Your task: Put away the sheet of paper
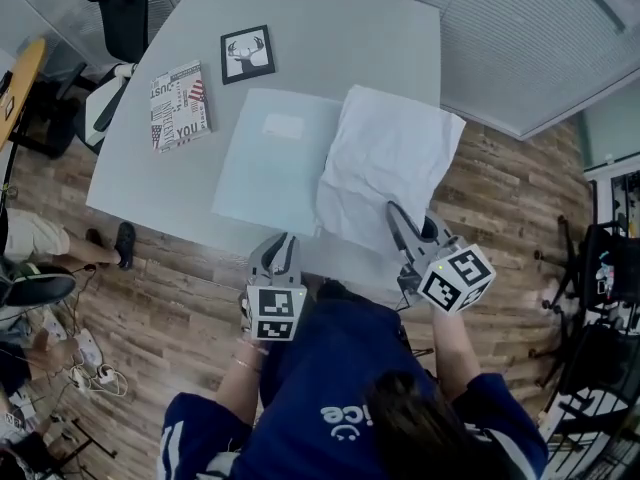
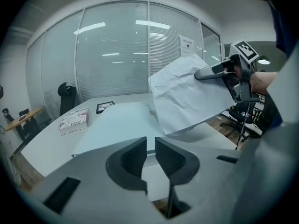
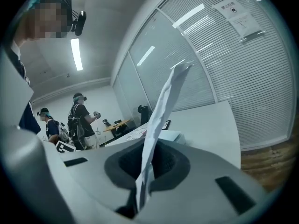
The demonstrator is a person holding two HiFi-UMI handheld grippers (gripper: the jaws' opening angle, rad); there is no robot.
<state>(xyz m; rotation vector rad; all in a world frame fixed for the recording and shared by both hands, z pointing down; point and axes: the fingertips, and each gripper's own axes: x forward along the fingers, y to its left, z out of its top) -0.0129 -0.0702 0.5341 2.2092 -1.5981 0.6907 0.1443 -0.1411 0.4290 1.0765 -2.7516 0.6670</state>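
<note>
- Head view: the right claw [image 1: 393,210] is pinched on the near edge of the sheet of paper [image 1: 385,158]. The sheet is held up over the worktop [image 1: 340,38], covering the right side of the pale blue folder [image 1: 265,163]. The left claw [image 1: 283,240] hovers at the near worktop edge, just in front of the folder.
- Left gripper view: the left claw's pads stand a sliver apart with nothing between them, and the folder lies flat straight ahead. My read is that this claw should catch the folder's cover by its near edge and lift it, so the sheet has somewhere to go.
- Right gripper view: the sheet runs edge-on between the pads, clamped tight. It looks creased and floppy, so I'd judge a slow, low slide best, free edge first, letting go only once it lies flat.
</note>
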